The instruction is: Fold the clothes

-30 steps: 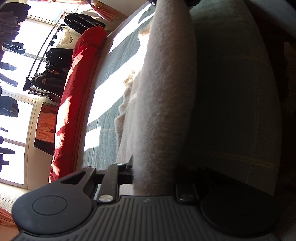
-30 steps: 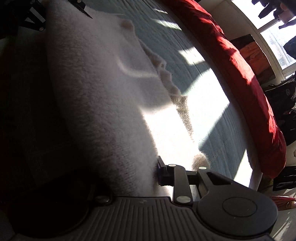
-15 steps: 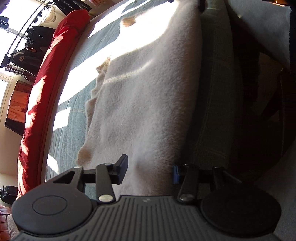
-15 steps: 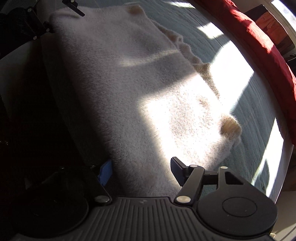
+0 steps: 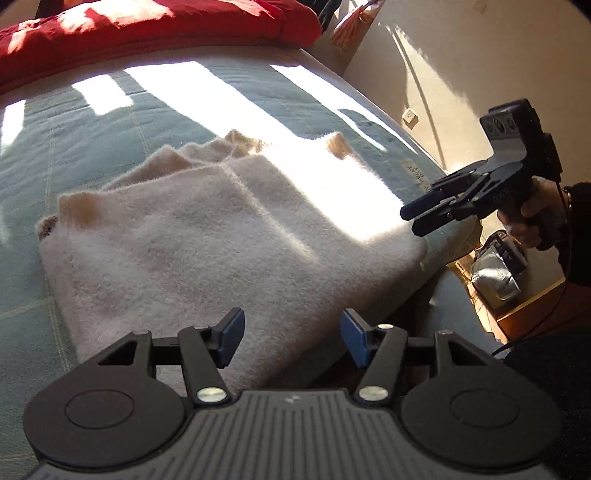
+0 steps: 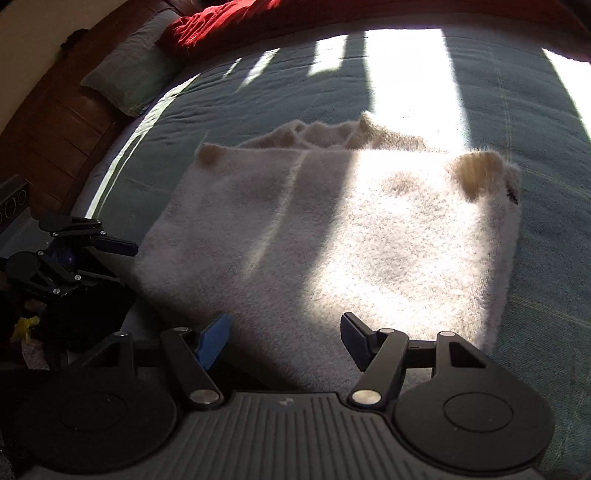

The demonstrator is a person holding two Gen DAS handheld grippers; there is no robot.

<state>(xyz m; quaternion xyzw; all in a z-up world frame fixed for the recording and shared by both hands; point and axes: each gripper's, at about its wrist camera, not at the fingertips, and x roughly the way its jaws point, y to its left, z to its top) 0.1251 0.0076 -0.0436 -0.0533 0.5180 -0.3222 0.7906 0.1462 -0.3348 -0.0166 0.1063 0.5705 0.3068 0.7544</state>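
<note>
Folded cream sweater (image 5: 229,240) lying on teal bedspread (image 5: 92,125). Left gripper (image 5: 291,336) gaping wide, empty. Right gripper (image 6: 284,338) likewise. Only left view showing hand (image 5: 532,218); only right view showing pillow (image 6: 129,77).

A red duvet (image 5: 147,26) lies along the far edge of the green bedspread (image 6: 258,92), near a pillow (image 6: 129,79).

Hard sunlight falls in bars across the bed (image 5: 92,155) and the garment (image 6: 369,236), blown out to white glare where it strikes. Between the bars lie deep, sharp-edged shadows. The near foreground is dim. Fisheye distortion bends the bed's edges. Both views are sharp, with little blur.
</note>
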